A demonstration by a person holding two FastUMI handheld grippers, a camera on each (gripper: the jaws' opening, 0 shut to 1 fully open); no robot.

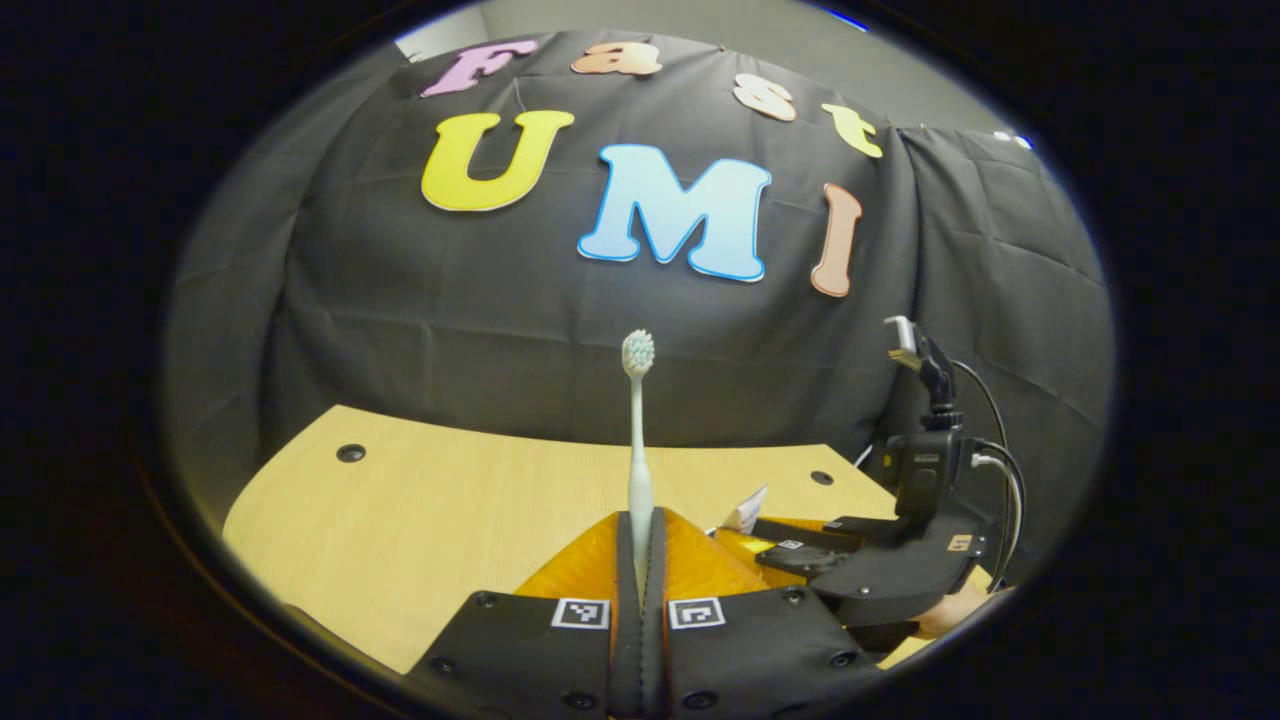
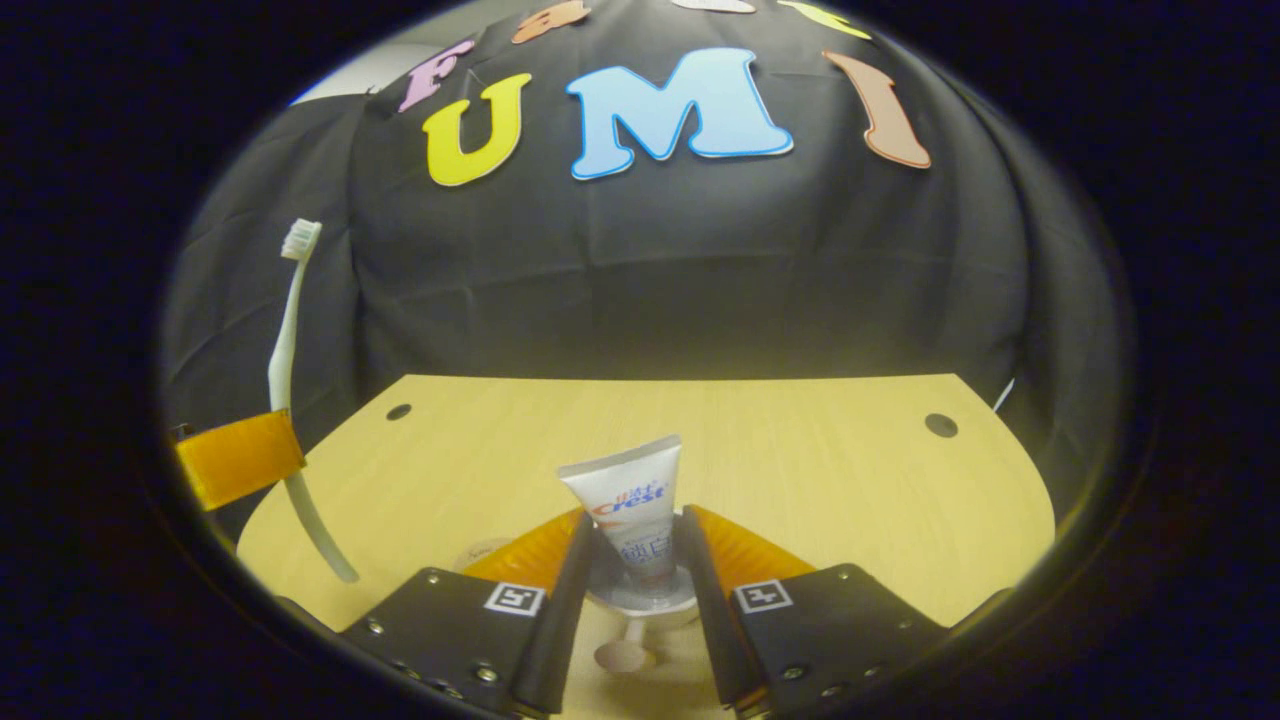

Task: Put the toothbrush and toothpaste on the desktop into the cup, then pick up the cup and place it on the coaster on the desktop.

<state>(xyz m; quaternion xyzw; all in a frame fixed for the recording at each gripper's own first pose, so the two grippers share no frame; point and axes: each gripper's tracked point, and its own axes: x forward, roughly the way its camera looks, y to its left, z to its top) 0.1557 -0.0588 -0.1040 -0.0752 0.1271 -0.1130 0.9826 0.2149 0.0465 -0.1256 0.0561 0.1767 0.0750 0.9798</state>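
Slim plastic toothbrush (image 1: 637,440) upright, left claw (image 1: 640,560) | soft toothpaste (image 2: 632,515), right claw (image 2: 635,560)

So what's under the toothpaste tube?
A clear cup: the toothpaste tube, held between the right gripper's fingers, stands in it, bottom end down. Below the cup, the wooden desktop. The fingers cover the cup's sides.

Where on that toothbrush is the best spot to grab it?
Low on the handle, as the left tool grips it now. The toothbrush is long and thin with bristles on top, so squeezing its narrow handle from both sides keeps it upright and the bristles untouched.
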